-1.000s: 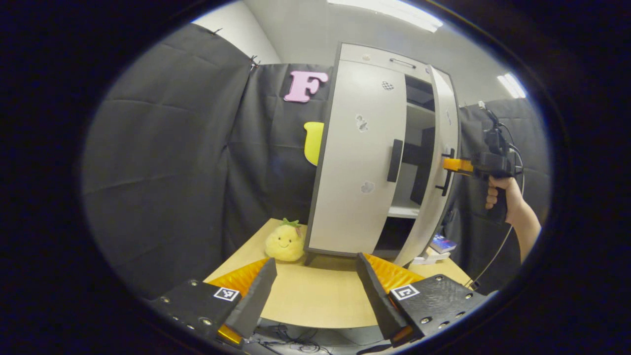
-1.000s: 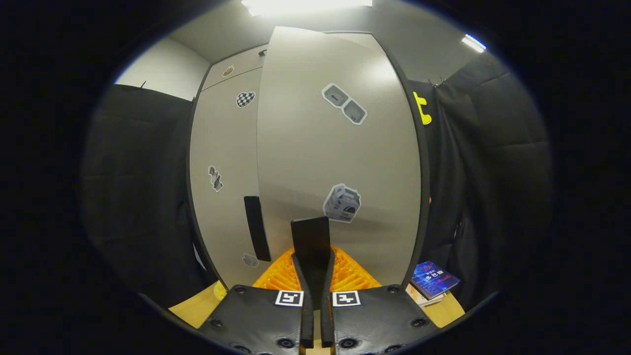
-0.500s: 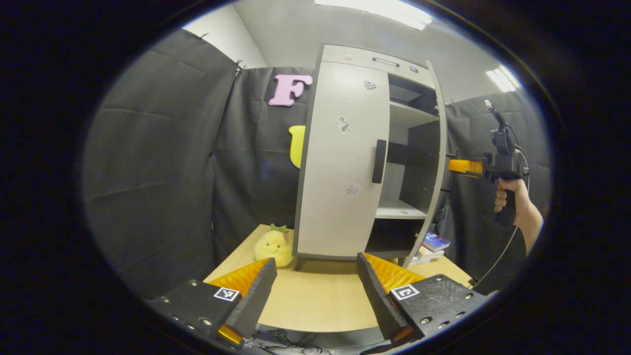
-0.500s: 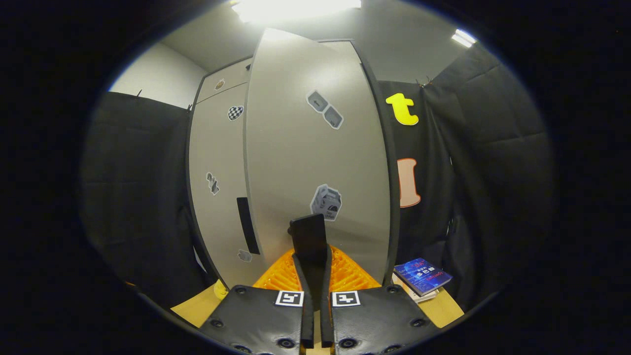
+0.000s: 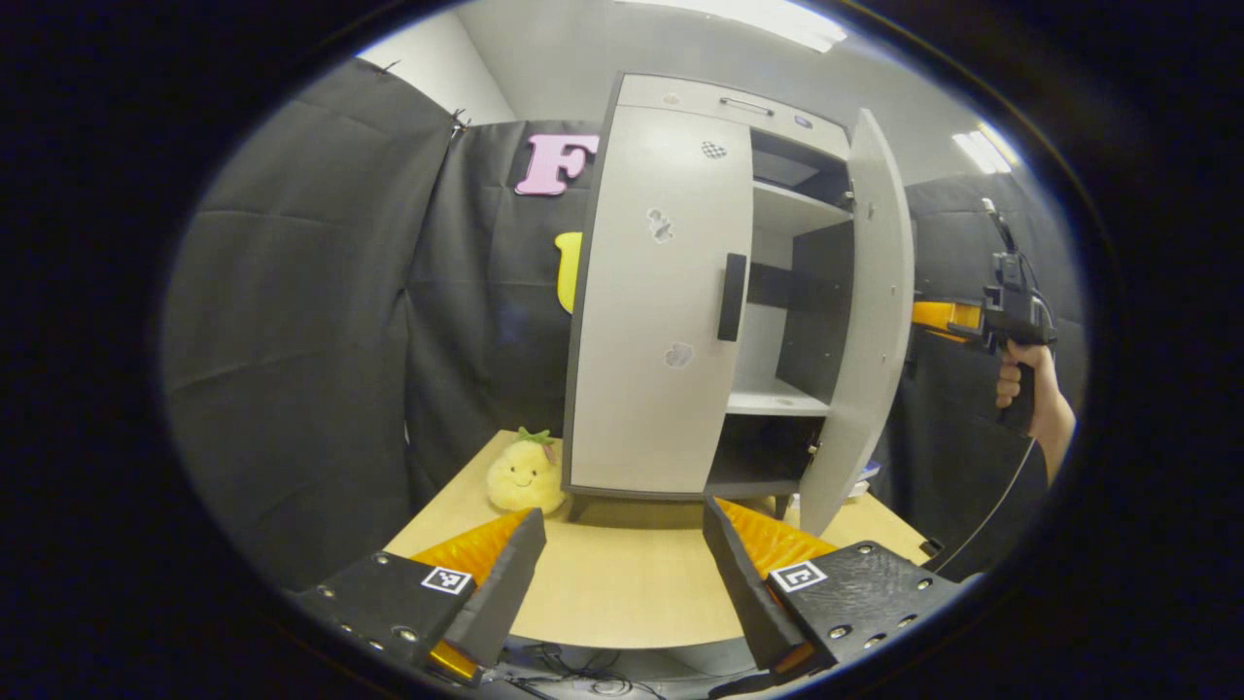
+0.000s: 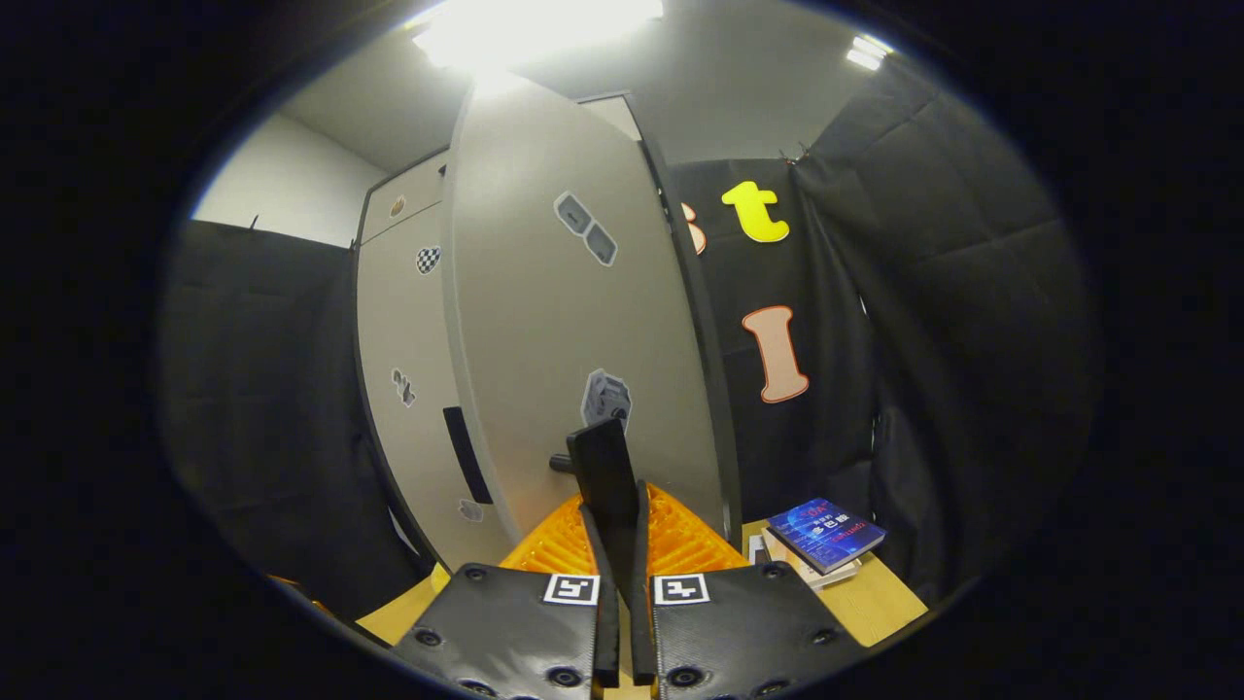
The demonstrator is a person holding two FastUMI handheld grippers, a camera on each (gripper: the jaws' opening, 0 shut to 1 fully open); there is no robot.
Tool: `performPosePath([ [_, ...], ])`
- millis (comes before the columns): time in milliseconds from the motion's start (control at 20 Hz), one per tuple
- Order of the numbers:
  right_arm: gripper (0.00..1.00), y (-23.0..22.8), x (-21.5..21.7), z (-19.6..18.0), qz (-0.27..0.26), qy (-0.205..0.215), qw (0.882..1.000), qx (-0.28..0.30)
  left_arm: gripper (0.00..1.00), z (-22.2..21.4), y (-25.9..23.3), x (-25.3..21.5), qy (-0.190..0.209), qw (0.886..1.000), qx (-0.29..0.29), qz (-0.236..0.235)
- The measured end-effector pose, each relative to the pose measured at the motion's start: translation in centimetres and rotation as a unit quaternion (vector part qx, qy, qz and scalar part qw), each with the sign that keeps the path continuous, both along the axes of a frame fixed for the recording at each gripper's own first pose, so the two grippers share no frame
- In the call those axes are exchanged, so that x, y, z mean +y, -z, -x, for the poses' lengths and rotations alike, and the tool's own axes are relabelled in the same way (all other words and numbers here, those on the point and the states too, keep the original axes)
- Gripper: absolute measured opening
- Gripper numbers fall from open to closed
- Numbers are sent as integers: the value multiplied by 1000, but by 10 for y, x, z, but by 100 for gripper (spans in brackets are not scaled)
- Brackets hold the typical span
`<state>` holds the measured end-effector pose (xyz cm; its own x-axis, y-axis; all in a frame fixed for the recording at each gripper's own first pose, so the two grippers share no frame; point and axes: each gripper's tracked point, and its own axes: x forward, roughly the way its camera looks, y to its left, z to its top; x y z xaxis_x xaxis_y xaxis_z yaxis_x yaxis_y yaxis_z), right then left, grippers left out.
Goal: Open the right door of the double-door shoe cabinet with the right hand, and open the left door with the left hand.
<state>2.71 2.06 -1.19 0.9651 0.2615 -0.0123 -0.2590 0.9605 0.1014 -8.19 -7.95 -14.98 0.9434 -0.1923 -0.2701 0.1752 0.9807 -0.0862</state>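
Note:
The pale grey shoe cabinet [image 5: 680,102] stands on the wooden table [image 5: 622,593]. Its left door [image 5: 661,292] is closed, with a dark upright handle [image 5: 731,297]. The right door [image 5: 865,321] stands swung well out, and shelves show inside. My left gripper [image 5: 622,525] hovers open, low over the table and well short of the cabinet. In the right gripper view, my right gripper [image 6: 614,501] is shut on the right door's dark handle [image 6: 603,462], against the door's outer face [image 6: 554,321]. From the left gripper view, the right gripper [image 5: 938,316] is behind that door, held by a hand [image 5: 1030,389].
A yellow pineapple plush [image 5: 520,474] sits on the table by the cabinet's left foot. A small stack of books [image 6: 821,535] lies on the table right of the cabinet. Black cloth walls enclose the booth. A cable hangs from the right gripper.
The right door has swung farther open, drawn by my right gripper, which stays shut on its handle. My left gripper stays open and low, barely shifted.

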Motion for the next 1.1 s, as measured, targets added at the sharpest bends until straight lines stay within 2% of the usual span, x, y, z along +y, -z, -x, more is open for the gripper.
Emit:
performPosePath([
  [150,6,-1,-20,0,1,6,1000,1,96,0,9,-6,6,1000,11,8],
  [200,10,-2,-26,-1,0,13,1000,1,95,0,11,-13,14,1000,14,10],
  [250,6,-3,-35,-1,-1,21,1000,0,95,0,13,-19,22,1000,17,13],
  [350,6,-7,-53,-3,-3,39,999,1,95,0,18,-26,32,999,25,16],
  [550,4,-11,-98,-12,34,55,998,-1,95,-1,25,-38,39,998,36,20],
  [650,2,-12,-94,-11,16,16,1000,9,94,-3,26,-41,35,998,41,18],
  [700,5,-10,-92,-11,13,5,1000,12,94,-4,23,-43,35,998,40,18],
  [800,9,-10,-96,-14,12,5,1000,6,95,-2,15,-47,34,999,36,17],
  [900,2,-11,-96,-13,2,13,1000,6,95,-2,9,-47,34,999,30,13],
  [1100,5,-9,-97,-10,-8,24,1000,9,95,-4,4,-37,31,999,16,3],
])
